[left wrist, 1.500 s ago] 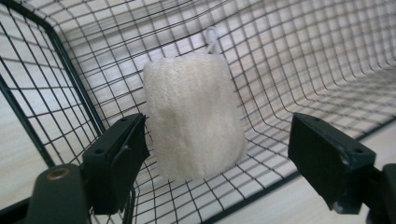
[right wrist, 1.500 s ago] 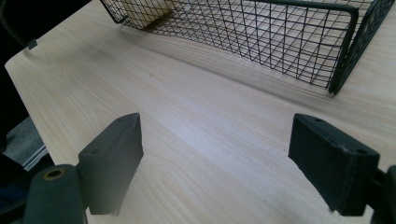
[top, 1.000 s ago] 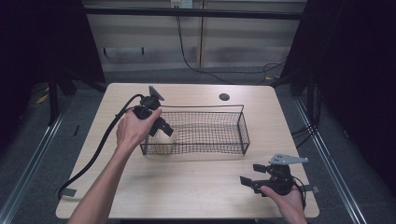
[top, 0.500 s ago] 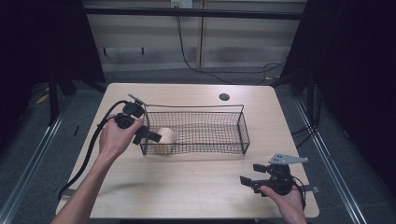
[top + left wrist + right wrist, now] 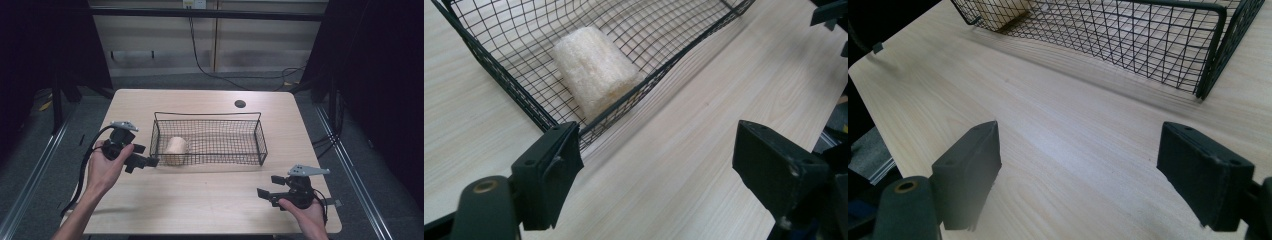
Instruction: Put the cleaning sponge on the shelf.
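Note:
A black wire basket [image 5: 260, 135] stands in the middle of the light wooden table [image 5: 200, 205]. A pale, rough-textured roll [image 5: 176, 148] lies on its side in the basket's left end. My left gripper [image 5: 146, 155] is open just outside the basket's front left corner, with nothing between its jaws. In the left gripper view the roll [image 5: 594, 70] rests behind the basket's mesh wall [image 5: 499, 75], beyond my open left gripper [image 5: 659, 165]. My right gripper [image 5: 267, 185] rests open near the table's front right. It [image 5: 1083, 165] faces bare wood, with the basket [image 5: 1148, 50] farther off.
A round dark cable hole [image 5: 240, 104] sits in the table behind the basket. A black cable [image 5: 85, 165] trails from the left gripper over the table's left edge. The basket's right two thirds hold nothing.
The left gripper held the roll over the basket's left end, let it go inside, and drew back to the left and toward the person. The right gripper has not moved.

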